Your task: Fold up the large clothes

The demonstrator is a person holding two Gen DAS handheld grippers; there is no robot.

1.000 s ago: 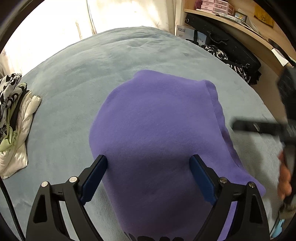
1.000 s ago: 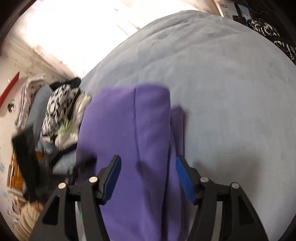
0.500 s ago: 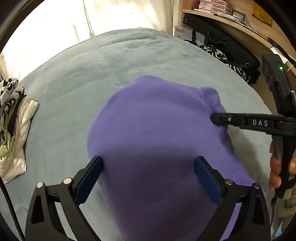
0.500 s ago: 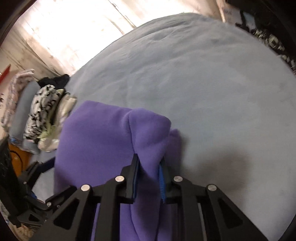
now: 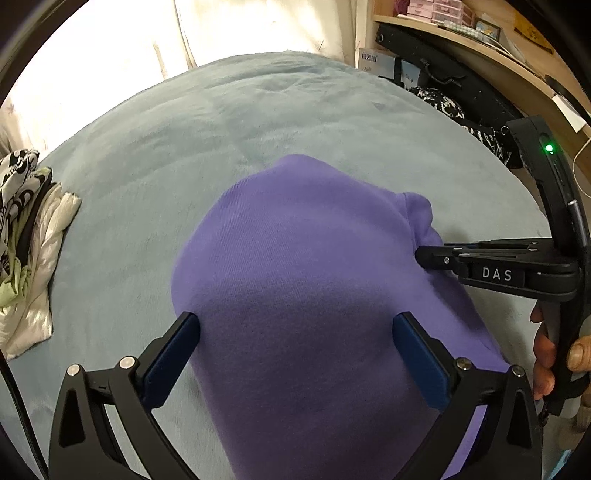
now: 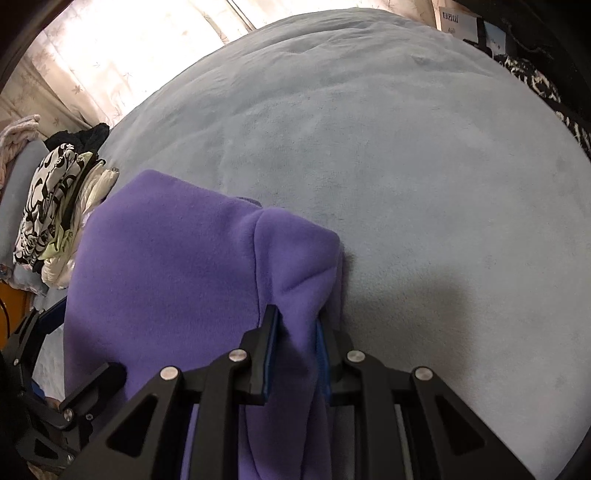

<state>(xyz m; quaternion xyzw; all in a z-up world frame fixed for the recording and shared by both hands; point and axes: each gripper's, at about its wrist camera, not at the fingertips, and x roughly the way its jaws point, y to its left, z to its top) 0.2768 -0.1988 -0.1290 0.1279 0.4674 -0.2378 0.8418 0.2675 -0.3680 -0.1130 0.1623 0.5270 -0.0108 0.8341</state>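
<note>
Near end of purple fleece garment (image 5: 314, 266) cut off by frame btm, rest lies rumpled on grey blanket (image 5: 229, 122); left gripper (image 5: 295, 354) spread wide, right gripper (image 6: 293, 350) pinching 1 bunched fold at its edge.

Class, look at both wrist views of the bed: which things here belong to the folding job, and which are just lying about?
Part of the job:
purple garment
right gripper, clamped on its edge
left gripper, open above it

Lying about:
pile of patterned clothes
black-and-white fabric
shelf boxes

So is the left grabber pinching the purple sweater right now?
No, the left gripper stands wide open, its blue pads apart over the purple sweater without squeezing it.
</note>
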